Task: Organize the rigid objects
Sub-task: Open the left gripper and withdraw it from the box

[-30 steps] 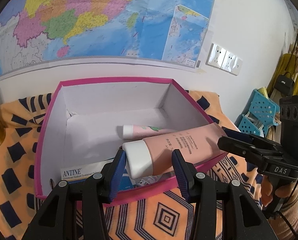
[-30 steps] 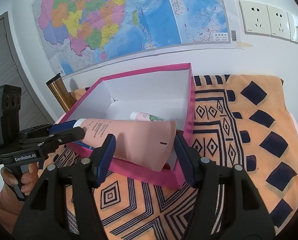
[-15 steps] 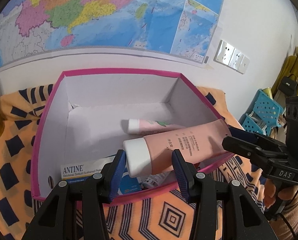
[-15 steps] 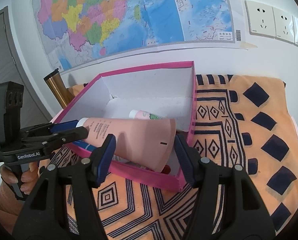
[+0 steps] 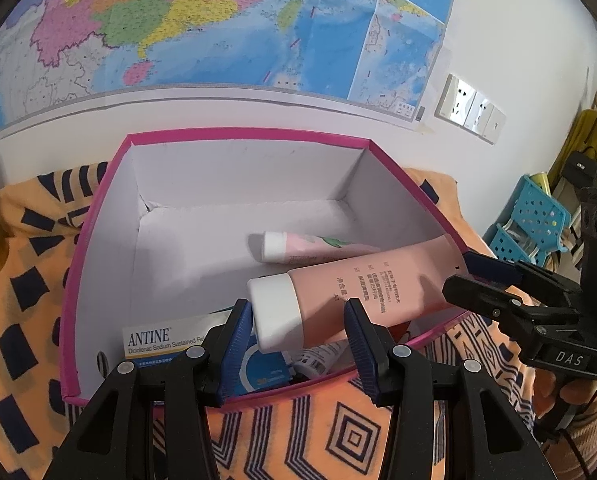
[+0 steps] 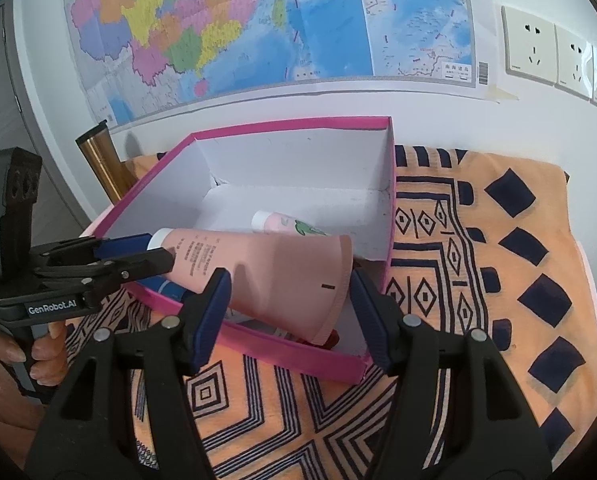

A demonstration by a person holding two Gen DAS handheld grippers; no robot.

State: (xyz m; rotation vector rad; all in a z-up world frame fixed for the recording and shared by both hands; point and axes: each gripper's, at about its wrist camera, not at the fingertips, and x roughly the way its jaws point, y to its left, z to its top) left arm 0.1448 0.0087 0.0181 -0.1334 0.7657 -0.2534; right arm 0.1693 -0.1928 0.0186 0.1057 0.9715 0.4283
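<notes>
A large pink tube [image 5: 362, 286] with a white cap [image 5: 276, 312] hangs over the near part of the pink box [image 5: 98, 216]. My left gripper [image 5: 298, 320] is shut on its cap end; my right gripper [image 6: 288, 292] is shut on its flat crimped end [image 6: 298, 280]. The right gripper also shows in the left wrist view [image 5: 482, 280], and the left gripper in the right wrist view [image 6: 146, 252]. Inside the box lie a smaller pink tube [image 5: 306, 244], an ANTINE carton [image 5: 162, 340] and a blue pack [image 5: 258, 368].
The box stands on an orange patterned cloth [image 6: 478, 280] against a white wall with a map [image 6: 258, 28]. A brass-coloured cylinder [image 6: 102, 160] stands left of the box. Wall sockets [image 6: 554, 52] are at the right. Blue baskets [image 5: 526, 220] stand beyond the table's right end.
Both grippers have carried the large pink tube forward and a little lower, so it now hangs over the box's inside instead of its near rim. Both grips are unchanged.
</notes>
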